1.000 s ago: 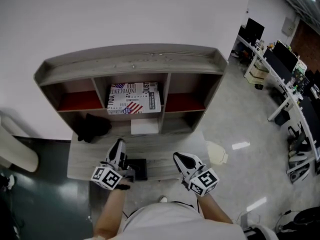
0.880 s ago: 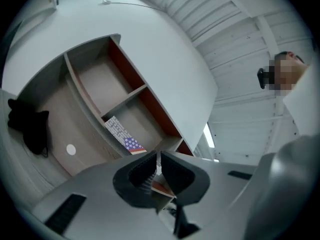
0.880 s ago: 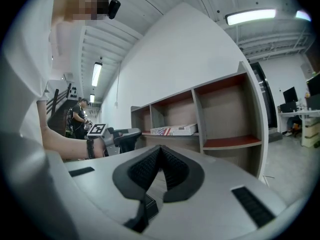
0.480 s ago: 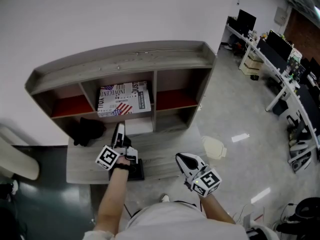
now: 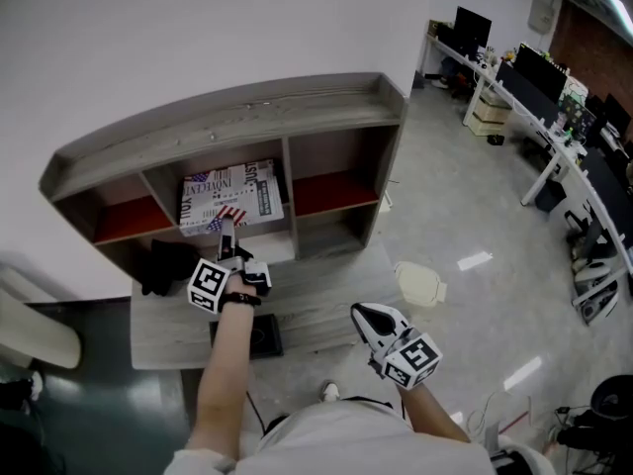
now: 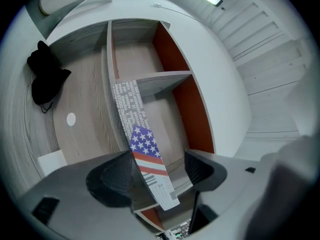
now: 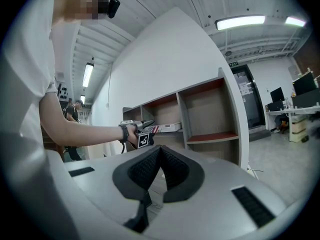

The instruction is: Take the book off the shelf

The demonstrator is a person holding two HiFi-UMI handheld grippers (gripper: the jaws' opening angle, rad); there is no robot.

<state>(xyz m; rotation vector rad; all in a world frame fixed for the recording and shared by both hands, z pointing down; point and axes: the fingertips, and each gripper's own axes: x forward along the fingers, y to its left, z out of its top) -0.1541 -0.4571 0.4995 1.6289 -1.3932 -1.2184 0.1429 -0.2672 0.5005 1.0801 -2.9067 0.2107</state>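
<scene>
A book (image 5: 230, 194) with a stars-and-stripes cover lies flat in the middle upper compartment of the grey wooden shelf (image 5: 227, 117). My left gripper (image 5: 226, 228) reaches up to the book's near edge. In the left gripper view the book's flag-printed edge (image 6: 145, 149) runs between the fingers of the left gripper (image 6: 160, 169). Its jaws have just been opening; the right pad (image 6: 197, 169) stands apart from the book. My right gripper (image 5: 362, 312) hangs back at the desk's front right, jaws together (image 7: 159, 151) with nothing between them.
A black cloth bundle (image 5: 163, 265) sits in the lower left compartment. A flat black object (image 5: 252, 334) lies on the desk (image 5: 326, 300) near its front edge. A beige thing (image 5: 420, 285) lies on the floor to the right; office desks with monitors (image 5: 534, 87) stand beyond.
My left gripper has moved from the black object at the desk's front up to the book on the shelf, and rolled. The black object stays on the desk. The right gripper shifted slightly.
</scene>
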